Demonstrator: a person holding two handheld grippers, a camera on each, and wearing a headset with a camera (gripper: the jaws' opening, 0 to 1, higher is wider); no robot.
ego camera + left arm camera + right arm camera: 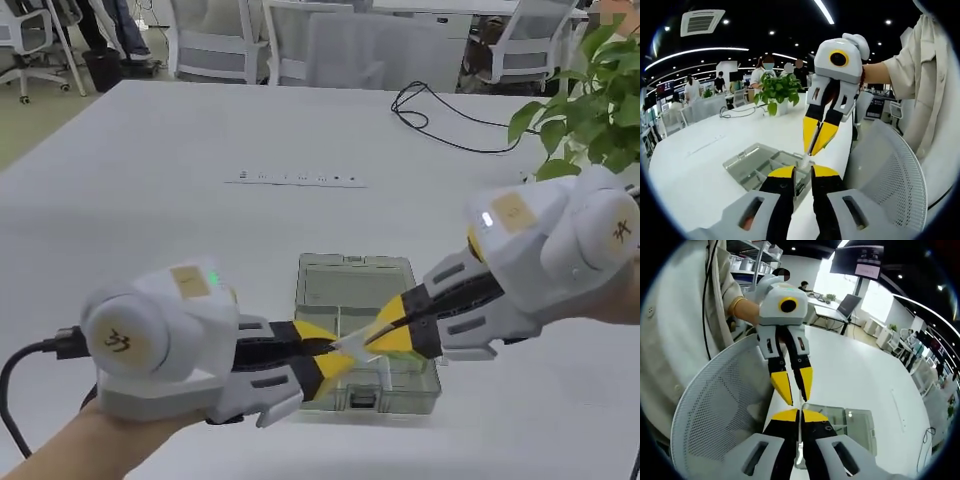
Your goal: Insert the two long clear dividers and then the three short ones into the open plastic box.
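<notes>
A clear divider [352, 342] was held just above the near end of the open plastic box [320, 280], which lay on the white tabletop [200, 220]. The right gripper [392, 332] was clamped on it. The left gripper [325, 352] was set about its other end with jaws slightly apart, so its hold could not be told. Partitions were seen inside the box, so some dividers were judged seated, their count unclear. Beyond the box bare tabletop was left; the tabletop's edge was judged close on the near side.
</notes>
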